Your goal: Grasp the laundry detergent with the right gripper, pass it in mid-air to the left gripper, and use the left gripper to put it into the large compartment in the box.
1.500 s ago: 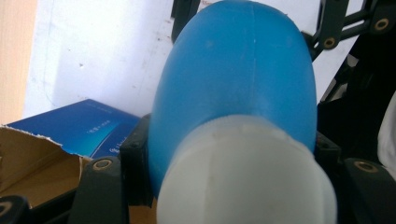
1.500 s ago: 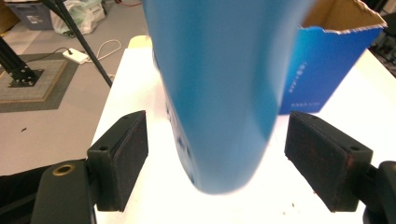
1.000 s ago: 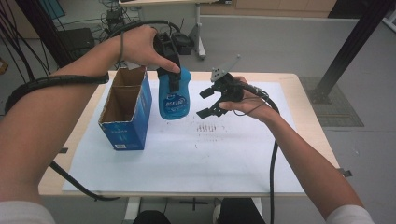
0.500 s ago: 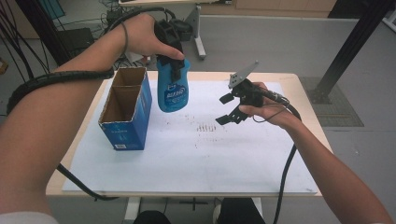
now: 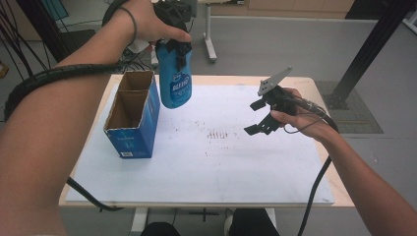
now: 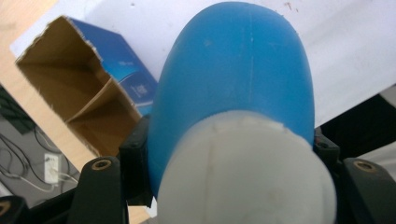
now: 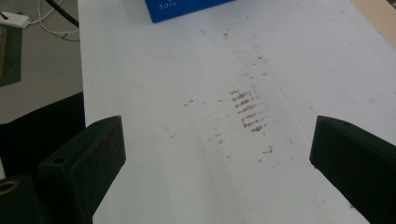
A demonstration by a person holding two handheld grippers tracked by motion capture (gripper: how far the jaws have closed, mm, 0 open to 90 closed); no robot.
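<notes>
A white sheet (image 5: 206,167) covered the wooden table (image 5: 339,187), and it carried a patch of small reddish-brown smudges (image 5: 219,133) near its middle; grey floor and a black stand lay beyond the far edge.

I had the left gripper (image 5: 173,46) clamped on the blue bottle (image 5: 175,83), up in the air above the far left part of the table. In the left gripper view the jaws pressed on both sides of the bottle (image 6: 233,79) just below its white cap (image 6: 247,172), so the body hung away from the fingers, bottom end towards the sheet. Below and to the side of that grip stood the open blue carton (image 5: 133,118), its cardboard divider splitting it into two compartments; the bottle hung just beside its far end, not touching it, and the left gripper view showed the carton (image 6: 84,88) past the bottle's flank.

My right gripper (image 5: 259,117) was released, with nothing between the jaws, which had just been opening. It hovered above the right half of the sheet, well apart from the bottle. In the right gripper view its two black fingers (image 7: 84,168) stood wide, the smudges (image 7: 250,112) lay on the sheet ahead between them, and a corner of the carton (image 7: 187,9) sat farther on.
</notes>
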